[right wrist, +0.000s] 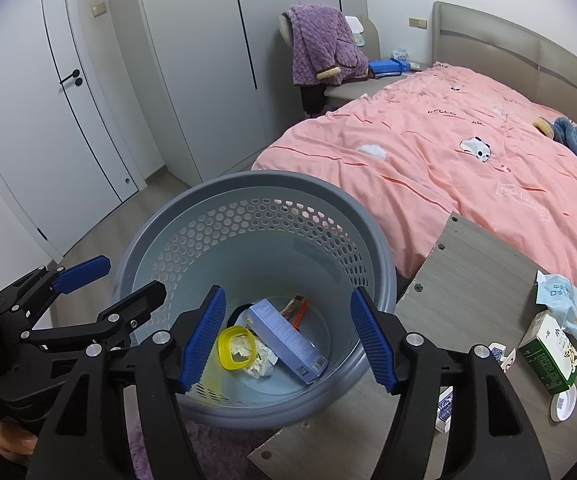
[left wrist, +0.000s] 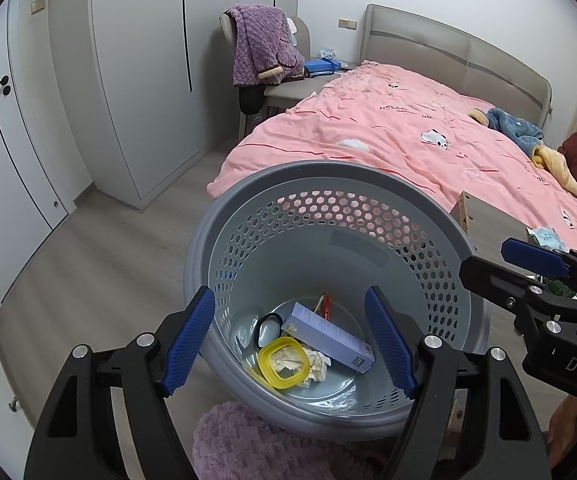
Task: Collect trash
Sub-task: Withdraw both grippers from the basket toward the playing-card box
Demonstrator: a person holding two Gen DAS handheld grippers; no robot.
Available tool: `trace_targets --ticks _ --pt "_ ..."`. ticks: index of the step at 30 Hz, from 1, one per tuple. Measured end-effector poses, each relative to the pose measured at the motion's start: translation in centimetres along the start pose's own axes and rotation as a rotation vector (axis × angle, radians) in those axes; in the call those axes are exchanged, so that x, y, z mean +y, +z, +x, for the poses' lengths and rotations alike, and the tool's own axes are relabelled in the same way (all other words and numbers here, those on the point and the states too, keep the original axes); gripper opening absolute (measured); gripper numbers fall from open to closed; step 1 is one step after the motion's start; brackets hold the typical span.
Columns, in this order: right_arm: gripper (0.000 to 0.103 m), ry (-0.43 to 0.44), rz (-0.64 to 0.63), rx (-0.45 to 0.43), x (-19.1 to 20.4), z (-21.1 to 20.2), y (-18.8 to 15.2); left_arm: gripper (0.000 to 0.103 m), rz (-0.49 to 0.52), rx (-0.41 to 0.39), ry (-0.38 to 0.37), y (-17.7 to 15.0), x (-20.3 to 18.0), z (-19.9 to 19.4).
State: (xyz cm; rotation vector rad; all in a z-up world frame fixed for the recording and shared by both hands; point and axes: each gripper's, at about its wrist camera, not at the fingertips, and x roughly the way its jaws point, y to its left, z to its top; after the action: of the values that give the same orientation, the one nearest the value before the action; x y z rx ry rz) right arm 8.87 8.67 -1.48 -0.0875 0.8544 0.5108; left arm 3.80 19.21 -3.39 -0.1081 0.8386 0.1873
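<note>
Both the left gripper (left wrist: 290,342) and right gripper (right wrist: 286,340) hang with jaws apart above the bin (right wrist: 248,188); at two o'clock the pink bedspread (right wrist: 428,148) reads "HELLO".

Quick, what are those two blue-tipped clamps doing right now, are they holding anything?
Left gripper: open, holding nothing, over the bin.
Right gripper: open, holding nothing, over the same bin.
</note>
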Motion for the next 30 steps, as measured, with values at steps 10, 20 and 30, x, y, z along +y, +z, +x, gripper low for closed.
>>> trace_targets --ticks 10,20,30 --pt "0.069 -0.002 0.004 -0.015 -0.1 -0.5 -0.1 0.075 0.001 -0.002 0.003 -0.2 0.1 -0.6" --pt "0.077 -0.011 0.050 -0.038 -1.9 -1.3 -0.7 0.075 0.020 0.003 0.003 -0.1 -1.1 -1.1" --pt "0.080 -0.079 0.115 -0.100 -4.8 -4.8 -0.9 0.075 0.050 -0.025 -0.060 0.4 -4.0 -2.1"
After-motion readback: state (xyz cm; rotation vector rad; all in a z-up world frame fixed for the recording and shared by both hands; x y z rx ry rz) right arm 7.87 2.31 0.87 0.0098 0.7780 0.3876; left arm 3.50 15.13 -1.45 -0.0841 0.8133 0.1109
